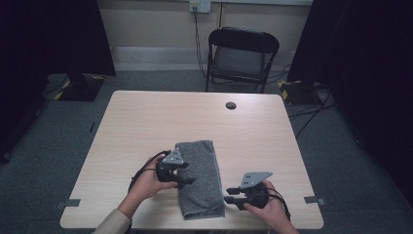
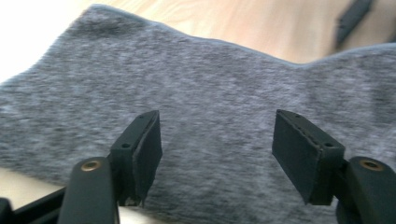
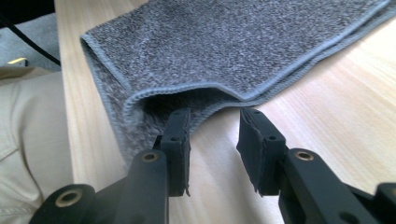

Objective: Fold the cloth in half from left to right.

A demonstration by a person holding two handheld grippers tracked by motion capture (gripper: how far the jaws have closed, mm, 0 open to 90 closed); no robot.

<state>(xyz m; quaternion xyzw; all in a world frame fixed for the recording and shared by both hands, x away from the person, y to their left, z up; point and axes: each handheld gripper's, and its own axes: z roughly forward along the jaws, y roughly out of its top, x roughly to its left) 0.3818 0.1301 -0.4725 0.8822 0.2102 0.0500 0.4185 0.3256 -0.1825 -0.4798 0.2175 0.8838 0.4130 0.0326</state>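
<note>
Tabletop (image 1: 146, 122) is carrying one folded grey towel (image 1: 199, 165), lying lengthwise near the person's edge, its near end close to the rim. Left gripper (image 1: 187, 181) is hovering over the towel's left side, jaws spread wide with nothing between them; closing from here would likely be pinching only the top layer and dragging the fold open. Right gripper (image 3: 212, 140) is sitting low at the near right corner, jaws partly apart and empty, one jaw nosing under the lifted hem (image 3: 187, 95). Risk: catching a single ply, or nudging the towel off the tabletop edge.
</note>
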